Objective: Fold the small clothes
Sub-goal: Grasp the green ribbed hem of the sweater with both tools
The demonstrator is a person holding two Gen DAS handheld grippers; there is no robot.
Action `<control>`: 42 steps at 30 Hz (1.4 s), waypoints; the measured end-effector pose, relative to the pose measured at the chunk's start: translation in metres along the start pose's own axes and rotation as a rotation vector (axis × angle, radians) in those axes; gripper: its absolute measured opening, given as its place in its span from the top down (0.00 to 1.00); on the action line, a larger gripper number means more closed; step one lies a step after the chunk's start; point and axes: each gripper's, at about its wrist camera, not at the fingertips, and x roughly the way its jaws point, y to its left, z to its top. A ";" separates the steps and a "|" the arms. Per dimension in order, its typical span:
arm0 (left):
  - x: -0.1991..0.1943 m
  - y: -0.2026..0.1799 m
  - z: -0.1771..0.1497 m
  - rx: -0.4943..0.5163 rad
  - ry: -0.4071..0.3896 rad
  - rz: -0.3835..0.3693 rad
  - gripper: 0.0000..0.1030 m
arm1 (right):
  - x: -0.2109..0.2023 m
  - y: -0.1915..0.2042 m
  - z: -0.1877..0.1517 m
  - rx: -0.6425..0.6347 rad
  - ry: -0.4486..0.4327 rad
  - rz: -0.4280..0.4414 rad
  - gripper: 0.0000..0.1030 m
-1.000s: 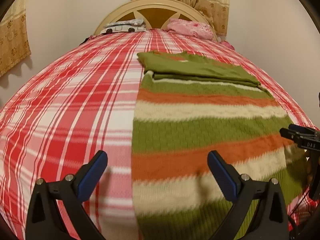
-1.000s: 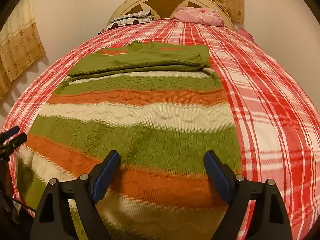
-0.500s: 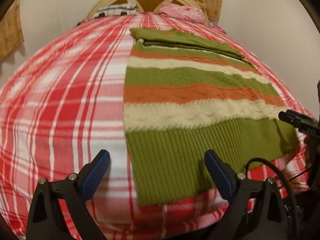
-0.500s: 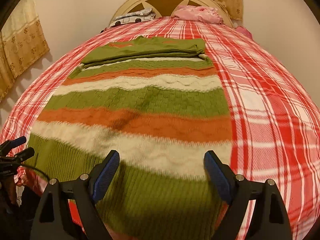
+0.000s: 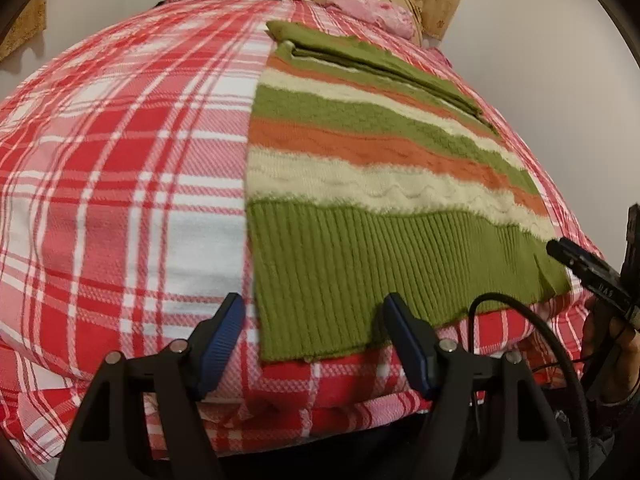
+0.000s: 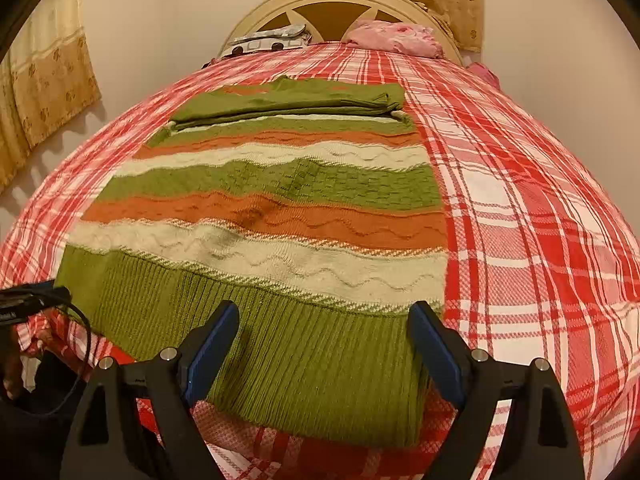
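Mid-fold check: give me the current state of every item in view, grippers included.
Striped sweater: flat on the bed, sleeves folded across the top, ribbed hem at the near edge.
Plaid bedspread: spread over the bed, under the sweater.
Left gripper: closing, hem corner between its fingers, not yet pinched.
Right gripper: open over the hem's right corner.
Pink cloth: bunched at the headboard.

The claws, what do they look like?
Each claw, left and right, is a black plastic frame with two fingers lined with ribbed blue pads and dotted with silver bolts. A black cable loops beside the left one.
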 end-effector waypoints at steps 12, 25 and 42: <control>0.000 -0.001 -0.001 0.033 -0.037 -0.009 0.57 | -0.020 -0.018 -0.007 0.034 -0.026 -0.010 0.15; -0.003 -0.006 -0.003 0.083 -0.071 -0.030 0.85 | -0.029 -0.068 -0.022 0.183 0.035 0.028 0.38; -0.016 -0.006 -0.001 0.095 -0.141 -0.082 0.89 | -0.016 -0.060 -0.032 0.194 0.046 0.170 0.91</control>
